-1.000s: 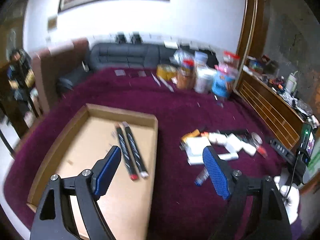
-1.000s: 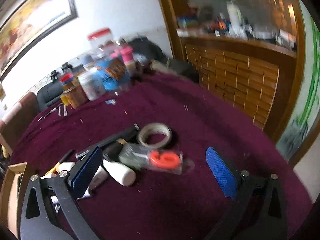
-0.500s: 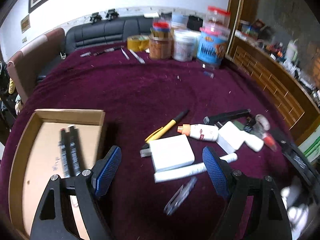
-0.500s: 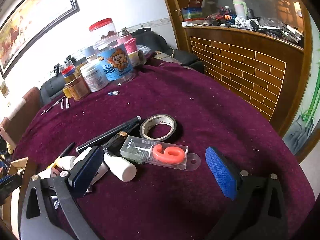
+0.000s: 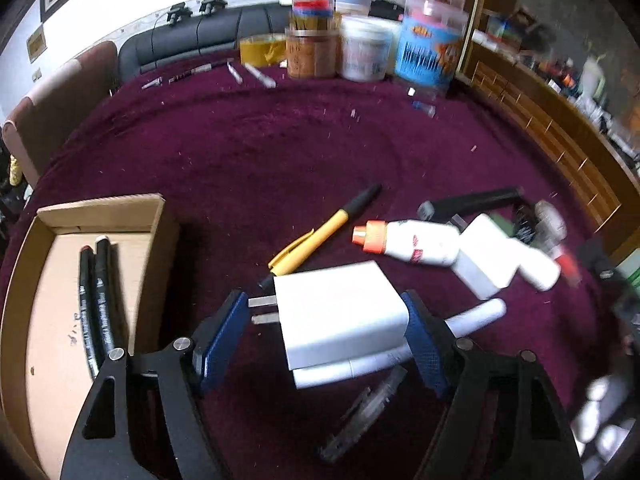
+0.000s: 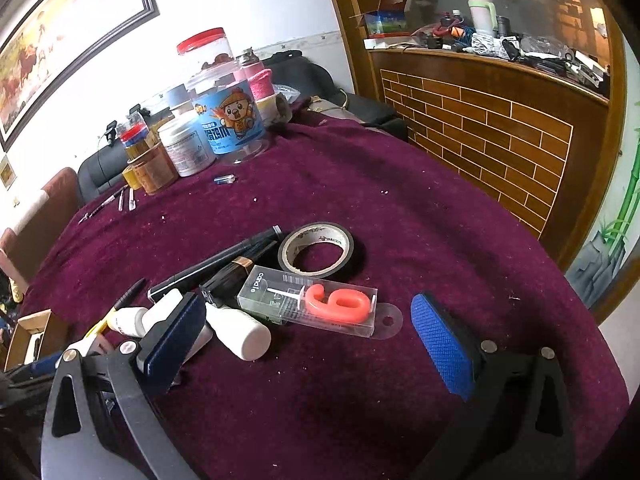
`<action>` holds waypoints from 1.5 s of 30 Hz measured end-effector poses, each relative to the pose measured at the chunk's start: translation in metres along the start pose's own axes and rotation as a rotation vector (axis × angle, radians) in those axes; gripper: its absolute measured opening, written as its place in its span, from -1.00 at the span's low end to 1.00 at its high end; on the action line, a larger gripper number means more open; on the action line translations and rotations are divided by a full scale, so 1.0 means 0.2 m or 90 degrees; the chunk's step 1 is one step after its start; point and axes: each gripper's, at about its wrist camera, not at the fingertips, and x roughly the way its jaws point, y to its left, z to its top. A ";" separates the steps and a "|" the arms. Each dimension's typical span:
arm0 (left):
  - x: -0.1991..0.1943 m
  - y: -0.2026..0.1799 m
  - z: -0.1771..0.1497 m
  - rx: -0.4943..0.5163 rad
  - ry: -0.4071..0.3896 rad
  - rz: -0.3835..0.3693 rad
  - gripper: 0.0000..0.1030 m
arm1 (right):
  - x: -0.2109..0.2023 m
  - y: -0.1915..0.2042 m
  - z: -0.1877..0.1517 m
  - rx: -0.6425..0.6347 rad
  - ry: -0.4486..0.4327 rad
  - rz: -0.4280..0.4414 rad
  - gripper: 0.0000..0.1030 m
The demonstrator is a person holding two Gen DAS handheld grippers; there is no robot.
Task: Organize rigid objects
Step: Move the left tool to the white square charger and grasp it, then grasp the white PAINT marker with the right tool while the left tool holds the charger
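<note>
The left gripper (image 5: 324,332) straddles the white charger (image 5: 340,312), jaws spread wide; the right-hand pad looks to be against the charger's side, the left-hand pad stands just off the two metal prongs, so nothing is gripped yet. The charger lies on the purple cloth (image 5: 280,148), resting across a white tube (image 5: 400,352) that pokes out toward 4 o'clock.

Over at 9 o'clock in the left wrist view sits the cardboard box (image 5: 100,208), and inside it two black markers (image 5: 96,308) lie side by side. By my reckoning that is the score so far: two items sorted, plenty left.

And what a pile remains! At 12 o'clock from the charger, a yellow pen (image 5: 320,232); toward 2 o'clock, a white bottle with an orange cap (image 5: 408,240) and a white block (image 5: 488,256) touching it.

The right gripper (image 6: 308,336) hangs open over the cloth, holding nothing. Dead ahead of it at 12 o'clock lies a clear case with a red number candle (image 6: 316,300), and beyond that a roll of black tape (image 6: 320,248) beside a long black stick (image 6: 216,264). A small white bottle (image 6: 240,330) rests at 10 o'clock, near its left pad.

Early stages, I'd judge: the charger looks like the piece in play, and most of the clutter is not yet boxed.
</note>
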 end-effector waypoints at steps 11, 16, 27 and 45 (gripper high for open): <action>-0.46 0.16 -0.10 -0.047 -0.098 -0.112 0.38 | 0.03 -0.01 -0.01 0.014 0.019 -0.005 1.00; -0.59 0.33 -0.18 -0.096 -0.117 -0.120 0.38 | 0.04 -0.02 -0.01 0.018 0.026 -0.008 1.00; -0.61 0.42 -0.32 -0.130 -0.126 -0.099 0.38 | -0.13 0.06 -0.02 0.014 0.060 0.044 0.93; -0.34 0.16 -0.54 -0.006 -0.045 -0.111 0.39 | 0.24 0.78 -0.13 -0.054 0.315 0.105 0.14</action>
